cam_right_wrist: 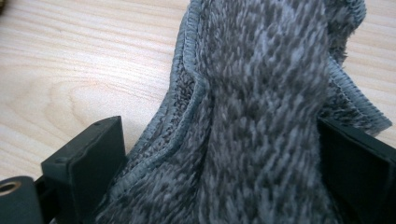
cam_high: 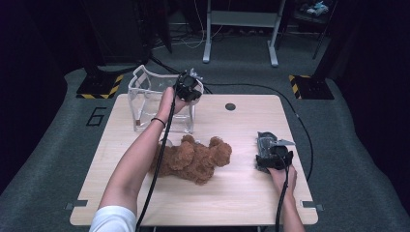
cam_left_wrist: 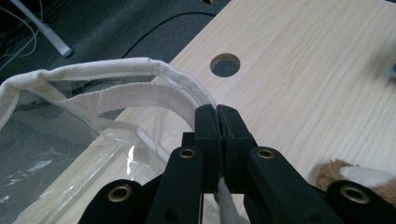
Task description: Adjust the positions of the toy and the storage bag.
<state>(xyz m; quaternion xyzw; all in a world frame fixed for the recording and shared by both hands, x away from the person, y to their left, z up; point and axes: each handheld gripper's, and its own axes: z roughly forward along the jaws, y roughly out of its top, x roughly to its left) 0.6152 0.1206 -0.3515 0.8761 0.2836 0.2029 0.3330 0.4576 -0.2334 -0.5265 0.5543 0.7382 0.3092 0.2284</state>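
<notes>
A clear plastic bag (cam_high: pixel 159 104) with cream fabric trim is standing open at the tabletop's far left, its rim pinched. A grey fuzzy cloth (cam_high: pixel 267 143) is lying bunched at the right.

dark room, grey carpet floor (cam_high: pixel 58 159), light wood table (cam_high: pixel 241 193), white metal frame legs (cam_high: pixel 240 29) behind

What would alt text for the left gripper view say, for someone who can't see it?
The left gripper has its two black jaws shut on the cream fabric rim of a clear plastic bag at the edge of a light wooden table. A round hole in the tabletop lies beyond, and a brown teddy bear peeks in at lower right.
</notes>
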